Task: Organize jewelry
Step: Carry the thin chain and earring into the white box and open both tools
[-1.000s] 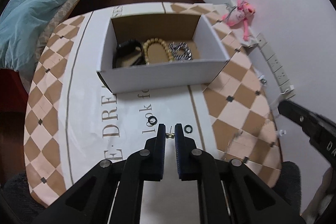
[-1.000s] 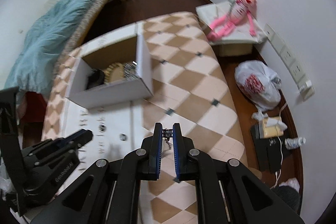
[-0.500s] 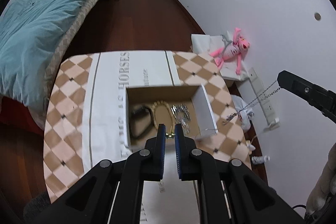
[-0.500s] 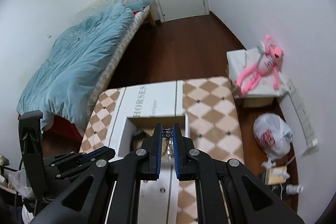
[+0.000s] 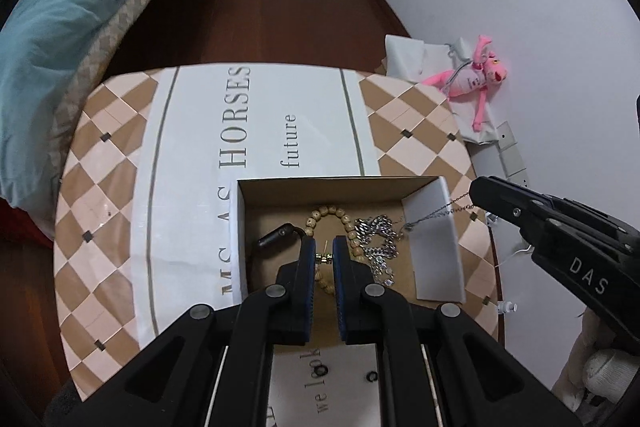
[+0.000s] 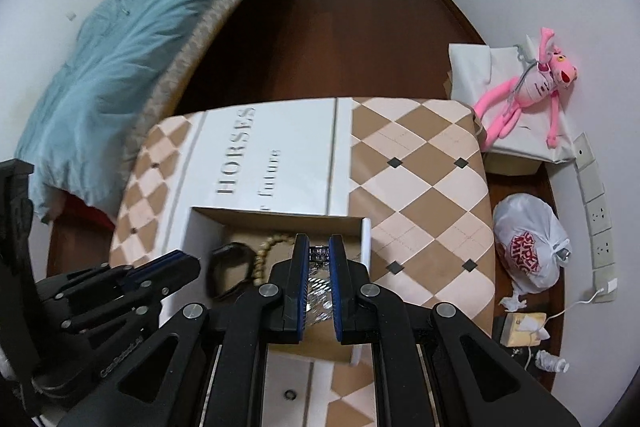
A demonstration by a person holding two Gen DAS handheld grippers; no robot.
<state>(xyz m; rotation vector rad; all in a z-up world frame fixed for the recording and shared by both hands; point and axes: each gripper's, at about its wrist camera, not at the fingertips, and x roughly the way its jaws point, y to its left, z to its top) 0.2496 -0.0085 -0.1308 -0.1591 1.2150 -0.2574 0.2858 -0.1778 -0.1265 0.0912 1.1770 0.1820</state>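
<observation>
A small gold earring [image 5: 323,259] is being pinched in the left claw [image 5: 324,261] and a thin chain [image 5: 436,214] in the right claw [image 6: 319,253] above the box [image 5: 436,255], where the chain's dangling tail may be snagged on the wall.

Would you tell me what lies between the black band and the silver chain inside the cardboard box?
In the left wrist view, the wooden bead bracelet lies between the black band and silver chain.
</observation>
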